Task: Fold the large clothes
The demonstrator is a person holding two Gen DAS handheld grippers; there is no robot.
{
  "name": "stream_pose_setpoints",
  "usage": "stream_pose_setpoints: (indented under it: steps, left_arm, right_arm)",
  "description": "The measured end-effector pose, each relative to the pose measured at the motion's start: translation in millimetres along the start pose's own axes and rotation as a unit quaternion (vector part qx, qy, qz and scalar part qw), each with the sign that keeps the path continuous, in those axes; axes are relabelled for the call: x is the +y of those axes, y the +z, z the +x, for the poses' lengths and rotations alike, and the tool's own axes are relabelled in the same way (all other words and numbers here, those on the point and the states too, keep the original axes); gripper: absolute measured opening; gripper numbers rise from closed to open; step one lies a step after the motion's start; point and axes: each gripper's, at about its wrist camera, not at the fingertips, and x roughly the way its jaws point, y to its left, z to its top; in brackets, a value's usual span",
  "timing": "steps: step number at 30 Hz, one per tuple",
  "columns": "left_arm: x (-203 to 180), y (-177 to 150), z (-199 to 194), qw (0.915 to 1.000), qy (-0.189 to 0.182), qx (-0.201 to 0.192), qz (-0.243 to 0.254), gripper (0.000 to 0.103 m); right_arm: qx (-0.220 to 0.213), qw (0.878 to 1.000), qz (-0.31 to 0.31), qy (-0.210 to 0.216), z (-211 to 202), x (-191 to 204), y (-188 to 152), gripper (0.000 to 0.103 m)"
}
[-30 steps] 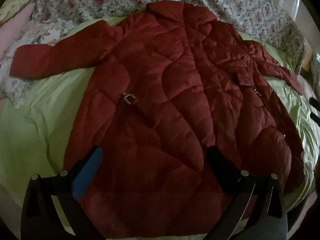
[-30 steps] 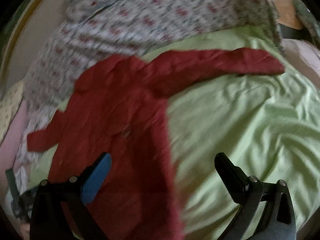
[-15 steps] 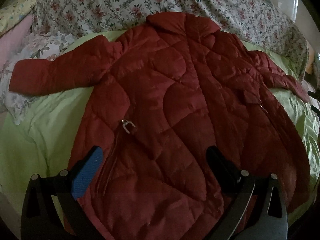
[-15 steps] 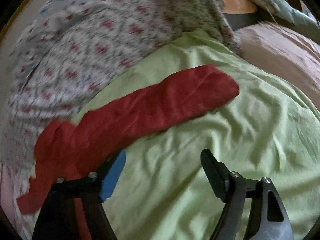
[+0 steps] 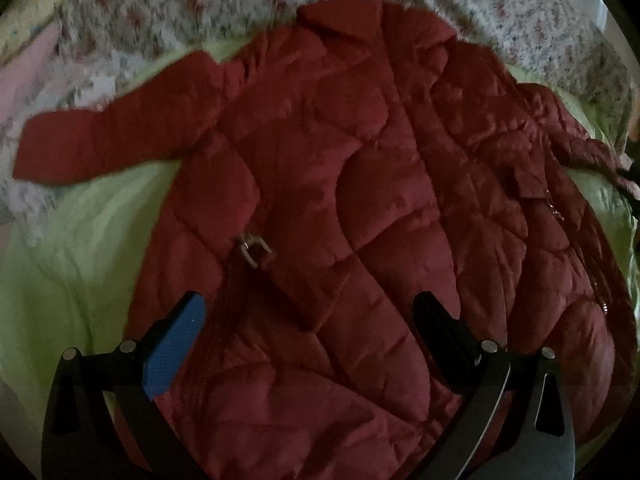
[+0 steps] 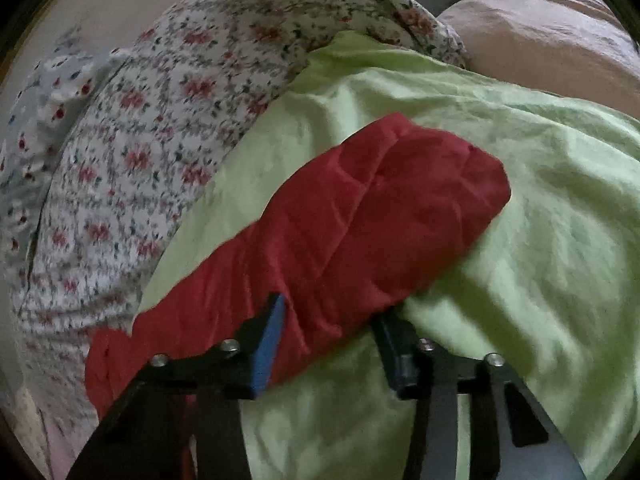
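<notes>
A dark red quilted coat (image 5: 360,200) lies spread front-up on a light green sheet (image 5: 72,264), collar at the far end and both sleeves out to the sides. My left gripper (image 5: 308,320) hovers open over the coat's lower half, with nothing between its fingers. A metal buckle (image 5: 254,249) sits just beyond its blue pad (image 5: 172,352). In the right wrist view the coat's right sleeve (image 6: 360,224) lies across the green sheet (image 6: 540,260). My right gripper (image 6: 332,324) is closing on this sleeve partway along it, and the padded fabric fills the gap between both pads.
A flowered quilt (image 6: 140,140) is bunched along the far side of the bed, also seen as flowered bedding (image 5: 200,8) behind the collar. A pinkish pillow (image 6: 560,40) lies beyond the sleeve's cuff. Pink and yellow bedding (image 5: 24,72) sits at the far left.
The right gripper swung away from the coat's body, came down along the right sleeve and narrowed its jaws around it. The left gripper drifted slightly over the coat and stayed open.
</notes>
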Motion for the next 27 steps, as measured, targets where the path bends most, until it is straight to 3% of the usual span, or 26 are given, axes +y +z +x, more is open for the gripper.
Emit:
stream_pose_setpoints:
  steps: [2, 5, 12, 21, 27]
  left_arm:
    - [3, -2, 1, 0.9999, -0.011, 0.002, -0.007, 0.103]
    - [5, -4, 1, 0.9999, -0.003, 0.004, -0.009, 0.103]
    - [15, -3, 0, 0.9990, -0.020, 0.003, -0.041, 0.103]
    - [31, -9, 5, 0.9971, -0.033, 0.020, -0.065, 0.103]
    - [41, -4, 4, 0.9954, -0.059, 0.013, -0.075, 0.103]
  right_arm:
    - [-0.009, 1.000, -0.007, -0.008, 0, 4, 4, 0.019]
    - [-0.020, 0.999, -0.041, -0.011, -6, 19, 5, 0.012]
    - [-0.029, 0.984, -0.175, -0.005, -30, 87, -6, 0.009]
    - [-0.019, 0.950, -0.303, 0.078, -66, 197, -63, 0.007]
    - [0.029, 0.923, -0.355, 0.147, -71, 267, -132, 0.006]
